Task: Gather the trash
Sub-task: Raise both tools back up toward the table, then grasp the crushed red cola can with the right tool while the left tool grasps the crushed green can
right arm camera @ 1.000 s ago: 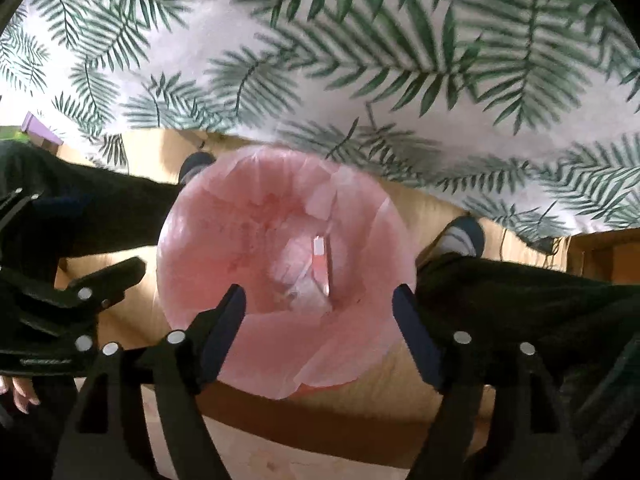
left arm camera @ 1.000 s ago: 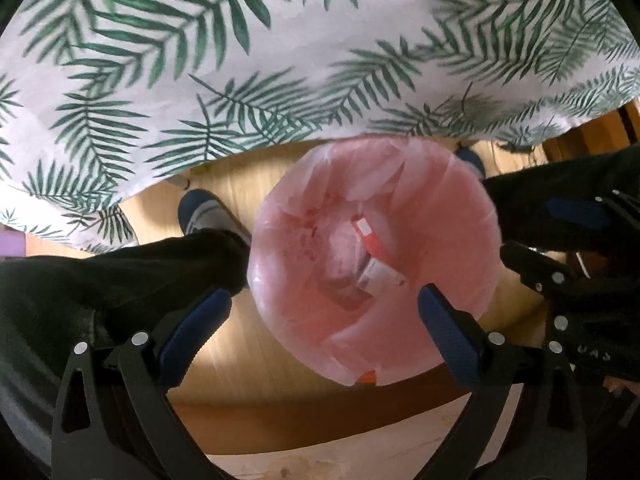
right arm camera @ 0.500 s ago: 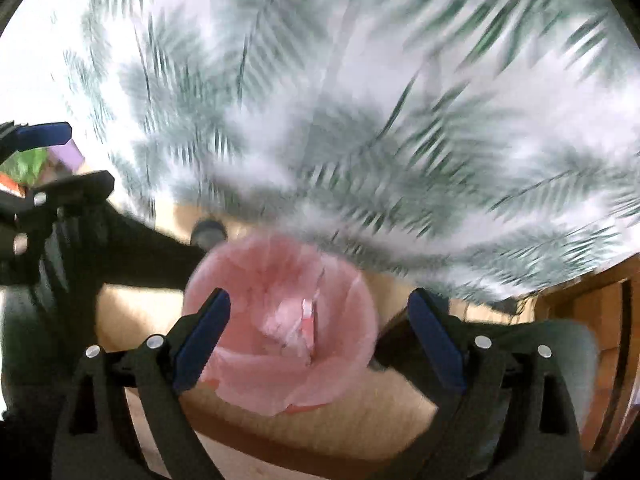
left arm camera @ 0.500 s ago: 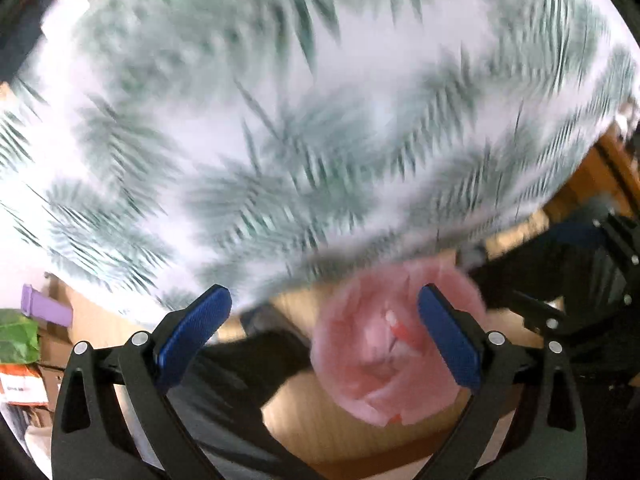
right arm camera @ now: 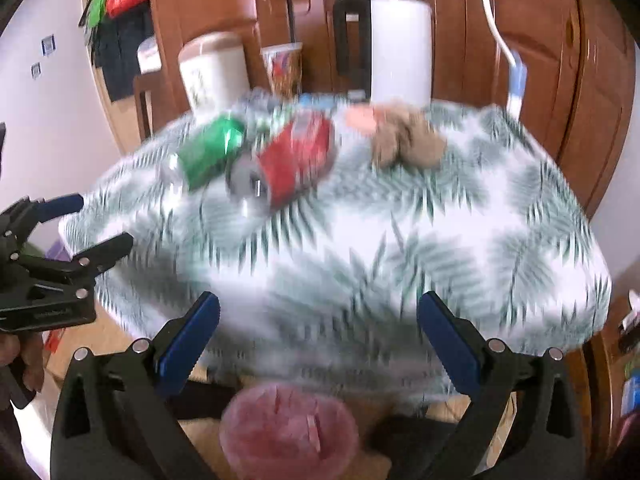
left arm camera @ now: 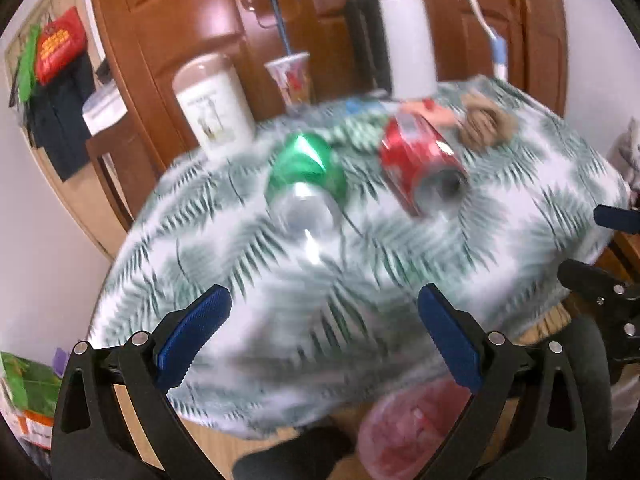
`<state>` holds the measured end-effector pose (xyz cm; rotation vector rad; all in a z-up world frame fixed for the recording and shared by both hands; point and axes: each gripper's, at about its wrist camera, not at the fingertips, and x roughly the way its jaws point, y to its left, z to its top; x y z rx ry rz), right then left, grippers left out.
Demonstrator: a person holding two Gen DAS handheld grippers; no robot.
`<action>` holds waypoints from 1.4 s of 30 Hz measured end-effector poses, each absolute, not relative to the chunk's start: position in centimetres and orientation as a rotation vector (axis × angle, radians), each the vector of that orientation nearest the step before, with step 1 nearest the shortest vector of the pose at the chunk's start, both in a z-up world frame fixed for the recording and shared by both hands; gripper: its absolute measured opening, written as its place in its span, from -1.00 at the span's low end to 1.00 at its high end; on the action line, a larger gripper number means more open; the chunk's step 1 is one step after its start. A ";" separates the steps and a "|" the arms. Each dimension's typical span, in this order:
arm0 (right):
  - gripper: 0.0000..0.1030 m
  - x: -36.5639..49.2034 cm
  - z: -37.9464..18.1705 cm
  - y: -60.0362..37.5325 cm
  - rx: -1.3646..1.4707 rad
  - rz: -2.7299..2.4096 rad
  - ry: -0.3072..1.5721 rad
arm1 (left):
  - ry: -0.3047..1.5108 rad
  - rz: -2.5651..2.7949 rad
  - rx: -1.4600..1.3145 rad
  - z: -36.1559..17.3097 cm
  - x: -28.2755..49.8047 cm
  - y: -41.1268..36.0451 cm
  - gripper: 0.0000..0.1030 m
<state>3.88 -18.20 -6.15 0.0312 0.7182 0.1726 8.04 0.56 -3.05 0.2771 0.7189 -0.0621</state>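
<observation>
A green can [left arm camera: 307,176] [right arm camera: 208,154] and a red can [left arm camera: 416,160] [right arm camera: 294,162] lie on their sides on the leaf-print tablecloth [left arm camera: 360,264] [right arm camera: 400,240]. A crumpled brown paper wad [left arm camera: 486,124] [right arm camera: 408,140] lies behind them. The pink-lined trash bin [left arm camera: 412,432] [right arm camera: 290,432] stands on the floor below the table's near edge. My left gripper [left arm camera: 324,320] and right gripper [right arm camera: 318,324] are both open and empty, held above the table's near edge. Both views are motion-blurred.
At the table's back stand a white canister [left arm camera: 212,104] [right arm camera: 214,68], a printed cup with a straw [left arm camera: 290,76], and a white roll on a black holder [left arm camera: 406,44] [right arm camera: 400,44]. Wooden cabinet doors [right arm camera: 560,40] are behind.
Both grippers have swung up from looking down into the pink bin to facing the tabletop with the cans. Both stay open and empty.
</observation>
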 end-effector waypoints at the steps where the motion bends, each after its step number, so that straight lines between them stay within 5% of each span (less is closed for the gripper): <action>1: 0.90 5.1 -5.5 -18.0 0.035 0.167 0.711 | 0.715 -0.068 0.263 -2.4 9.2 0.7 0.89; 17: 0.90 13.2 -4.2 -16.7 0.043 0.119 0.729 | 0.844 -0.077 0.229 -4.5 22.5 1.0 0.89; 42: 0.91 20.3 -6.2 -12.3 0.001 0.110 0.858 | 0.924 -0.082 0.217 -7.1 25.0 3.5 0.88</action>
